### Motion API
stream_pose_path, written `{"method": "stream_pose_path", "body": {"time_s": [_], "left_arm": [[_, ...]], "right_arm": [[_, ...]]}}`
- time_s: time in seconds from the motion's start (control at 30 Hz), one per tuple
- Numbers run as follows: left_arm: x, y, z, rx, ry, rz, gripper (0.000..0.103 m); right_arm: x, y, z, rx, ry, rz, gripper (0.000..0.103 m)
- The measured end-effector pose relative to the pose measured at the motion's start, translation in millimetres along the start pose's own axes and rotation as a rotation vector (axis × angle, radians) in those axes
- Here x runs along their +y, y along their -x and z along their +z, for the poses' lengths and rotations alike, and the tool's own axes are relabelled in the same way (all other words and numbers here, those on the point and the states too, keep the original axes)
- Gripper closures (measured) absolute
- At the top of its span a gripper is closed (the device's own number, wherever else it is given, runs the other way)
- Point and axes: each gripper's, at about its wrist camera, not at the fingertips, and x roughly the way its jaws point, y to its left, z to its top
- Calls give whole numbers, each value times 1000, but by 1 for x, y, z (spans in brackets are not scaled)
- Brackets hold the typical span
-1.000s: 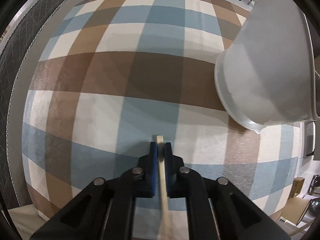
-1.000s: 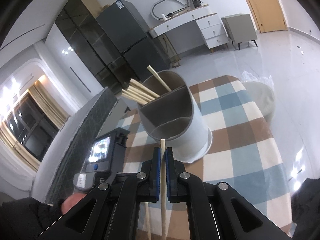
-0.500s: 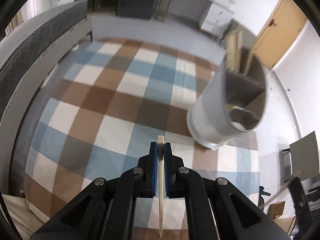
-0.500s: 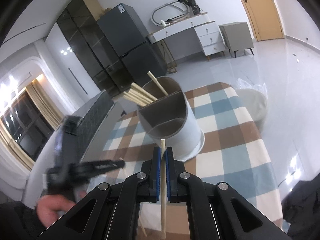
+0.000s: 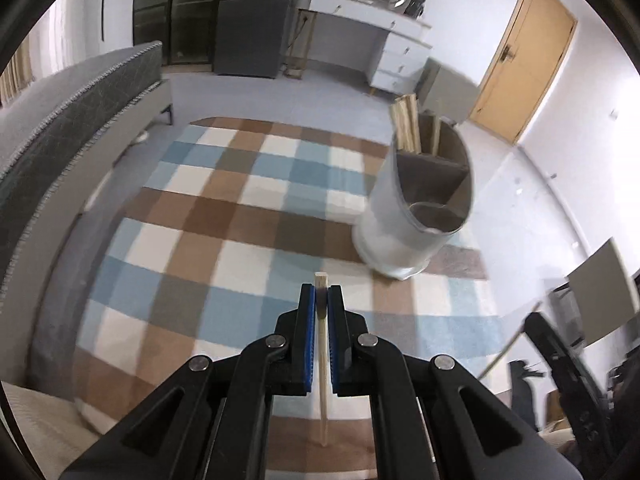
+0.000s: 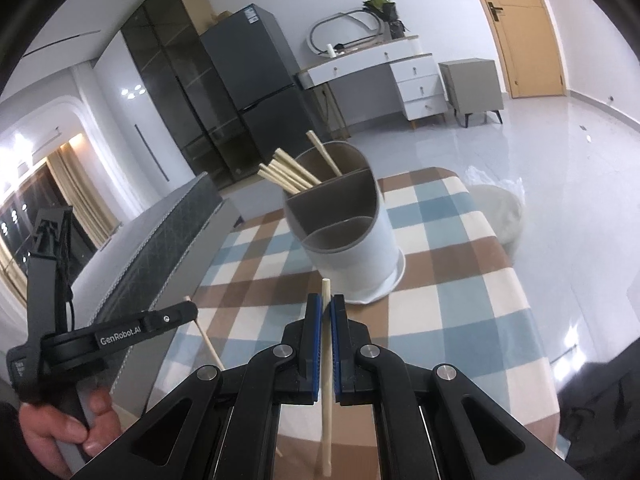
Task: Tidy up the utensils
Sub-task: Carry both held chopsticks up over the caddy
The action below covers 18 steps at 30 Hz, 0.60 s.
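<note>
Both grippers (image 5: 319,300) (image 6: 326,312) tilt downward, each clamping a chopstick (image 5: 322,360) (image 6: 327,380).

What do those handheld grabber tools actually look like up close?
Each gripper, left and right, has black angular linkage arms with silver rivets and two fingers lined with blue ribbed pads. The left one's black body reads "GenRobot.AI" in white, with a black cable.

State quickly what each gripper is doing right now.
Left gripper: shut on a chopstick.
Right gripper: shut on another chopstick.
</note>
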Motion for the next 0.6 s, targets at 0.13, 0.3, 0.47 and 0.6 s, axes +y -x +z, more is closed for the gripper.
{"method": "stream_pose_path", "body": {"time_s": [0.13,0.3,0.47,0.6], "left_arm": [[1,7,3,21,5,-19,102],[-4,19,8,12,-24,-55,102],[-11,30,20,3,-38,-91,102],[-20,42,34,-16,-47,-146,102]], "right_arm": [[8,6,-3,-11,26,4,99],[12,14,1,-37,30,2,99],[14,17,10,-58,32,6,99],[12,20,22,-75,26,2,99]]}}
